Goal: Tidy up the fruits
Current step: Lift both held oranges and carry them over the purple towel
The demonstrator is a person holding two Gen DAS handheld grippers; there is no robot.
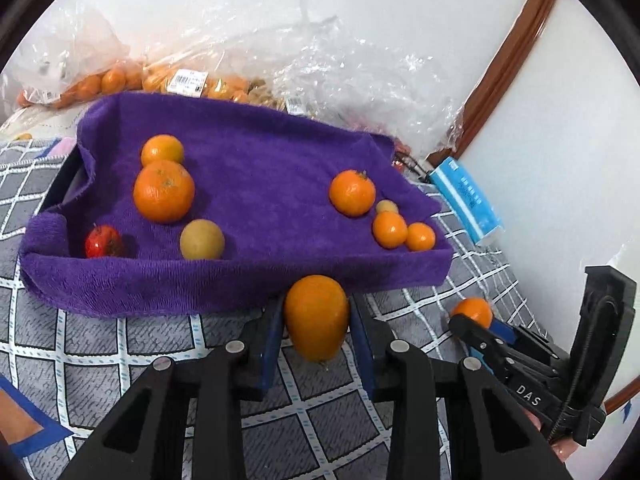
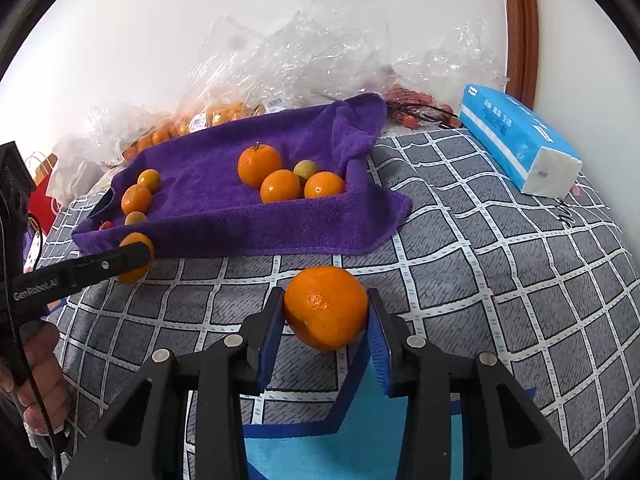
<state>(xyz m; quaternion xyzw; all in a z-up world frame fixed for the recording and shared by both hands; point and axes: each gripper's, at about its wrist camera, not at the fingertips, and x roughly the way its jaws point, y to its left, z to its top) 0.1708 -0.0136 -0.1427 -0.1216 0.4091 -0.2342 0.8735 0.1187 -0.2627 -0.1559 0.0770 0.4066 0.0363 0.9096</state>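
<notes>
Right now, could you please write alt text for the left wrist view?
The left gripper clamps an oval orange fruit above a grey checked cloth, just before a purple towel-lined tray holding oranges, a red fruit and yellowish ones. At right, the right gripper holds another orange.

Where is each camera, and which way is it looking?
Left wrist: sits on the left gripper, looking down along its fingers at the orange they pinch and the purple towel beyond; the right gripper shows at right.
Right wrist: sits on the right gripper, looking down at its own orange, towel farther back; the left gripper and a hand show at left.
Both share the towel with fruit, the checked cloth and the blue tissue pack.
</notes>
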